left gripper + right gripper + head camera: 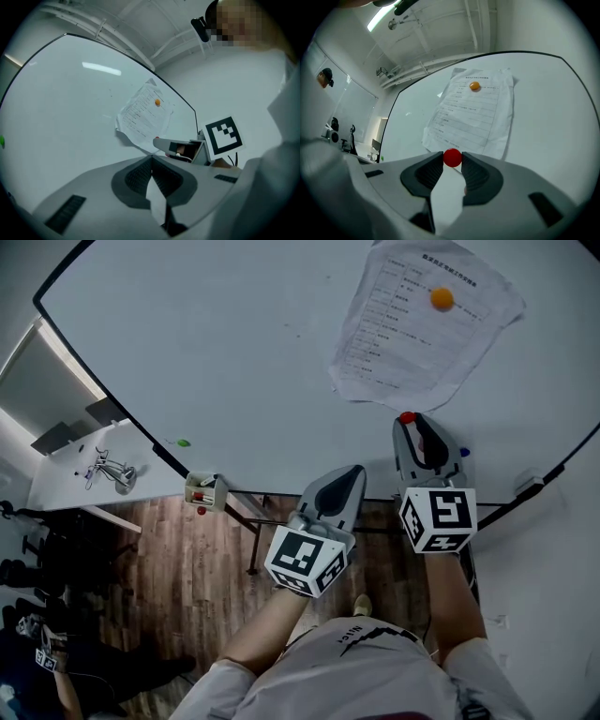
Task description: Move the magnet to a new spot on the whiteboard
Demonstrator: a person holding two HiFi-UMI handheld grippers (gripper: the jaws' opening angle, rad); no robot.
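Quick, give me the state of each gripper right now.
Left gripper: shut, nothing in it.
Right gripper: shut on the red magnet.

The sheet of paper (422,320) on the whiteboard (234,362) carries a heading and rows of printed lines, all too small to read in any view. A short dark word runs across the person's white shirt (361,652), but it cannot be made out. The left tool (354,474) and the right tool (410,423) each carry a marker cube (437,518) showing only black-and-white square patterns, with no letters or numbers.
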